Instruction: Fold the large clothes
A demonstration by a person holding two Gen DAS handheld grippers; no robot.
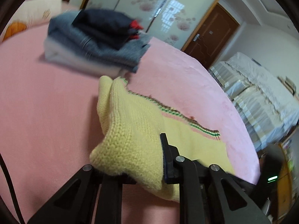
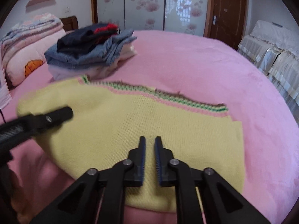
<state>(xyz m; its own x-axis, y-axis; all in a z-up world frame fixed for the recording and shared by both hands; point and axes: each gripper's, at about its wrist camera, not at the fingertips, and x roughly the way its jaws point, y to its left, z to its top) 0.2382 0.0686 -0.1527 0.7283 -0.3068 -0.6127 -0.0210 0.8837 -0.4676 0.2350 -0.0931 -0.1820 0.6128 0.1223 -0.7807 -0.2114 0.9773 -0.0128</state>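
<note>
**Inspector:** Location of the garment?

**Assistant:** The yellow knitted sweater (image 2: 130,123) lies spread on the pink bed (image 2: 205,65), its green-and-pink striped hem (image 2: 168,97) along the far edge. Beyond it, near the headboard end, sits a stack of folded clothes (image 2: 89,54) (denim and dark pieces, slightly blurred).

**Inspector:** Left claw?

**Assistant:** The left claw (image 1: 149,160) is pinching a bunched fold of the sweater; the knit bulges up between its fingers and covers one of them. That part of the sweater is raised off the bed.

**Inspector:** Right claw?

**Assistant:** The right claw (image 2: 150,141) is above the near middle of the sweater, fingers drawn nearly together with only a narrow gap. Nothing is visible between them; whether the tips touch the knit, I cannot tell.

**Inspector:** Surroundings?

**Assistant:** A folded quilt (image 2: 28,43) at the left, a brown door (image 2: 226,11) behind.
</note>
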